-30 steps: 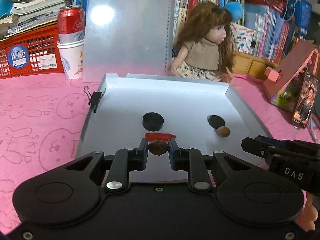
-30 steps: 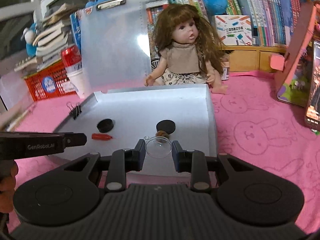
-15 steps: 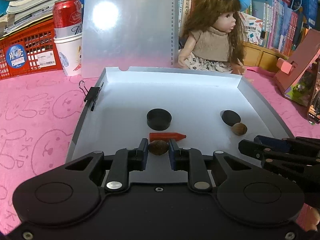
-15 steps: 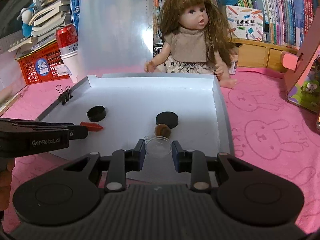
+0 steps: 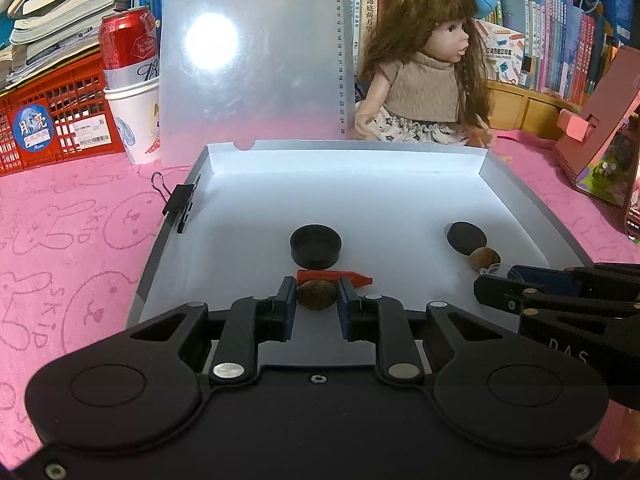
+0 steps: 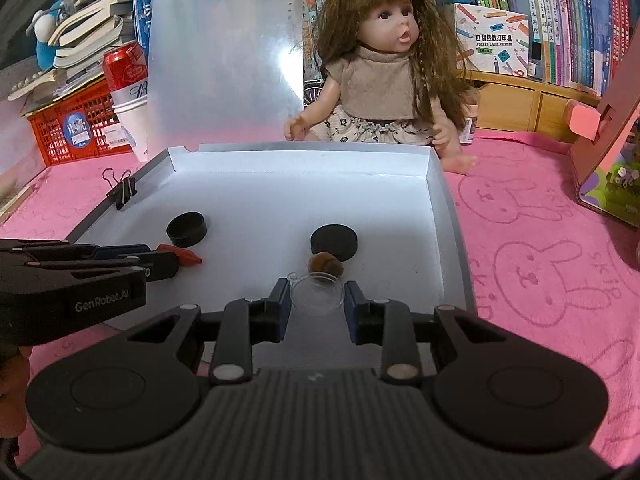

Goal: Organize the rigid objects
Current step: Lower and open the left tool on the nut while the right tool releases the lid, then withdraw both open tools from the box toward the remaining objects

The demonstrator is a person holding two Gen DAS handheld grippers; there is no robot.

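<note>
**Both tools loaded over the white tray**

Left wrist view first. The left tool [image 5: 317, 300] is clamped on a brown nut [image 5: 317, 295], its blue pads pressing either side, low over the near end of the white tray [image 5: 532, 200]. Just beyond the nut lies a red crayon [image 5: 334, 277] flat on the tray floor, and behind that sits a black cap [image 5: 315, 247], open side up. Over to the right rests a black disc [image 5: 466, 237] with a second brown nut [image 5: 485, 258] touching its near edge. The right tool [image 5: 494, 286] pokes in from the right edge, with something clear just showing at its tip. A black binder clip [image 5: 179, 205] grips the tray's left wall. The tray sits on a bench covered in pink bunny-print cloth [image 5: 72, 240]. Behind it stand a frosted plastic sheet [image 5: 256, 52], a doll [image 5: 428, 76], and a red can [image 5: 126, 46] stacked in a paper cup [image 5: 136, 122].

Now the right wrist view. The right tool [image 6: 317, 298] is closed on a clear round dish [image 6: 317, 293], holding it by the rim above the tray's [image 6: 452, 216] near edge. Right behind the dish sits the second brown nut [image 6: 326, 265], against the black disc [image 6: 334, 242]. The black cap [image 6: 187, 229] lies towards the left, the red crayon's [image 6: 188, 257] tip pointing right beside it. The left tool [image 6: 164, 266] reaches in from the left, its tip over the crayon's blunt end; its nut is hidden from here. The binder clip [image 6: 122, 190] holds the left wall, and the doll [image 6: 384, 76] sits just past the far wall.
</note>
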